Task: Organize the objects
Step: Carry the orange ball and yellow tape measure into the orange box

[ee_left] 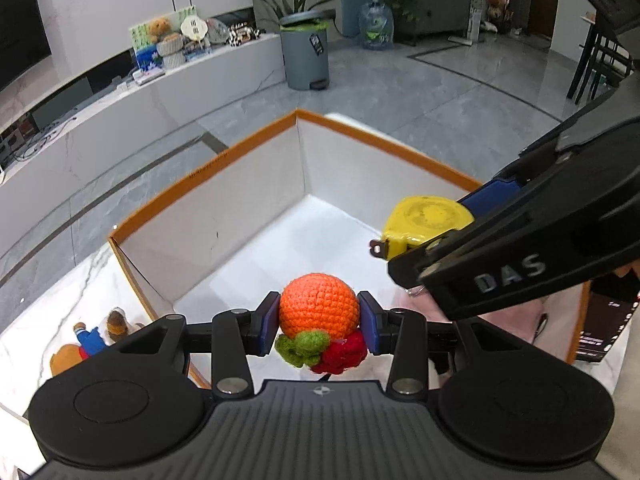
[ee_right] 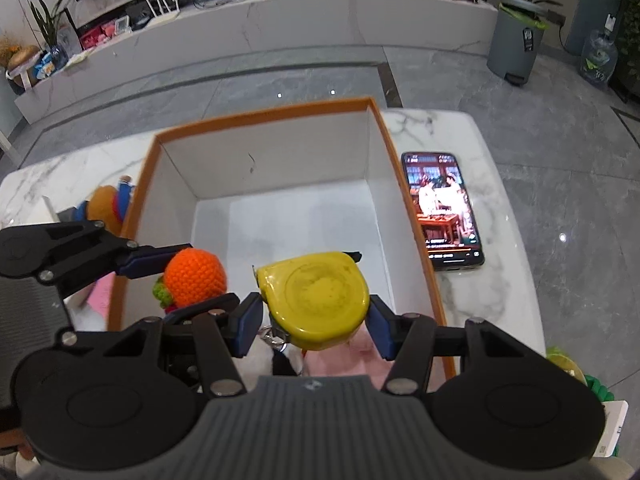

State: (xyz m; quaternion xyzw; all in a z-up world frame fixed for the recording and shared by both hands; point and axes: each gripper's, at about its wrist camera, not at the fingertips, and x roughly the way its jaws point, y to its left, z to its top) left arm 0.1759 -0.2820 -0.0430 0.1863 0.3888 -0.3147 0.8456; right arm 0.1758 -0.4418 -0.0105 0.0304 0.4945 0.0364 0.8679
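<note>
My left gripper (ee_left: 319, 318) is shut on an orange crocheted fruit (ee_left: 319, 309) with green and red parts below it, held above the near edge of a white box with an orange rim (ee_left: 224, 152). My right gripper (ee_right: 316, 314) is shut on a yellow tape measure (ee_right: 316, 300), also over the box (ee_right: 264, 114). In the left wrist view the tape measure (ee_left: 426, 218) and right gripper (ee_left: 440, 236) are at the right. In the right wrist view the crocheted fruit (ee_right: 195, 278) and left gripper (ee_right: 184, 280) are at the left. The box floor looks bare.
The box stands on a white marble table (ee_right: 500, 216). A lit phone (ee_right: 442, 210) lies right of the box. A stuffed toy (ee_left: 86, 344) lies left of the box. Something pink lies below the grippers. A grey bin (ee_left: 306, 54) stands on the floor beyond.
</note>
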